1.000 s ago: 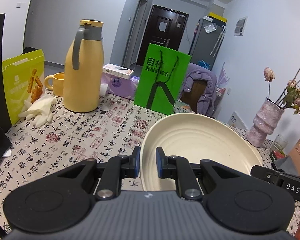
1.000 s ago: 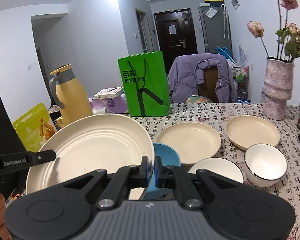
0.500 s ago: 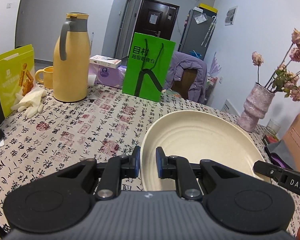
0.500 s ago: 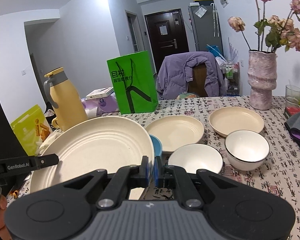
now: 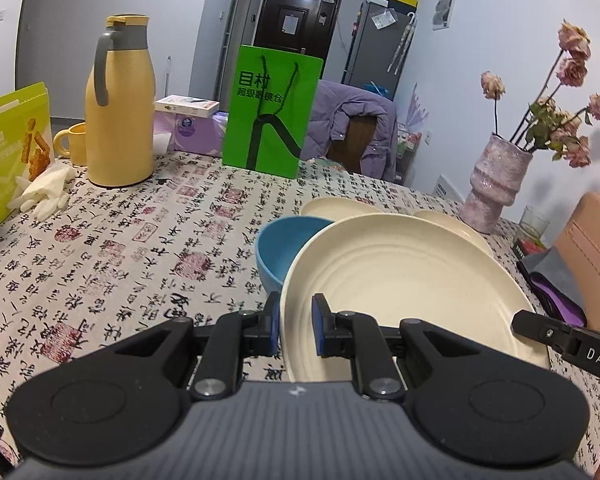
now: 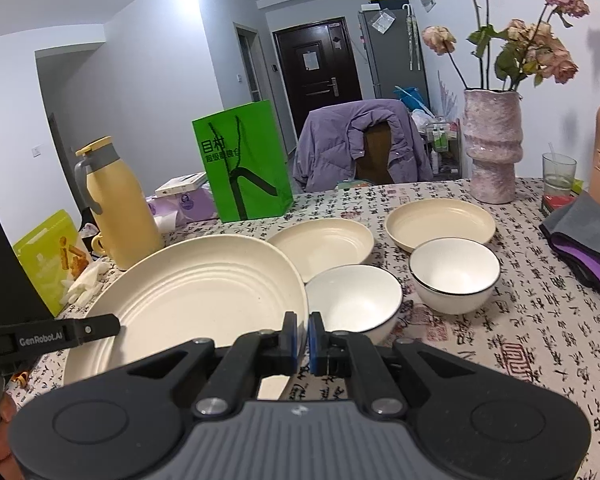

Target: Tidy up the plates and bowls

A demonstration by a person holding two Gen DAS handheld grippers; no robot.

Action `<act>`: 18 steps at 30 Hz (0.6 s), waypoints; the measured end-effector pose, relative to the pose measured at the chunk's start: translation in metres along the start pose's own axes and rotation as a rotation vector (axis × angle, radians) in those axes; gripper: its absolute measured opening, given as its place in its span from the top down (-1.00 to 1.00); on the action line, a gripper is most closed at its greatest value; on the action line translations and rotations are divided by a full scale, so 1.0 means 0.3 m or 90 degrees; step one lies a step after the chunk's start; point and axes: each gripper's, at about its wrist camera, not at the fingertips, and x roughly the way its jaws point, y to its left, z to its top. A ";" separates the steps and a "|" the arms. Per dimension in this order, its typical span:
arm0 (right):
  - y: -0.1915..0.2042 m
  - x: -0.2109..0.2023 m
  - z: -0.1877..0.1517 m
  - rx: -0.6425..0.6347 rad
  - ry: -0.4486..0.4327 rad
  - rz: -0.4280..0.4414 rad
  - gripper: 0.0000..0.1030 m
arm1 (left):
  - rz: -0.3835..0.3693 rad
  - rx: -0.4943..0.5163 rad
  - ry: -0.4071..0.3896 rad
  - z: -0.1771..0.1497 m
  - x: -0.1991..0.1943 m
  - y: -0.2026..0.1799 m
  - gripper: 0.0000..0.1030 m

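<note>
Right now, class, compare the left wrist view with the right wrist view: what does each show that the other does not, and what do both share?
Only the left wrist view shows the blue bowl, just behind the big cream plate, and the left claw closed on that plate's near rim.

Only the right wrist view shows the two white bowls and the right claw shut on the plate's opposite edge.

Both show the big cream plate, the yellow flask, the green bag, the pink vase and the patterned tablecloth.
</note>
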 end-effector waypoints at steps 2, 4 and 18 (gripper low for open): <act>-0.011 -0.006 -0.009 0.002 0.000 -0.002 0.89 | -0.001 0.004 0.003 -0.011 0.001 -0.010 0.71; -0.024 -0.011 -0.019 0.005 0.002 -0.004 0.89 | -0.002 0.007 0.006 -0.023 0.003 -0.019 0.71; -0.081 -0.014 -0.089 0.029 0.019 -0.011 0.89 | -0.007 0.025 0.031 -0.089 0.023 -0.050 0.71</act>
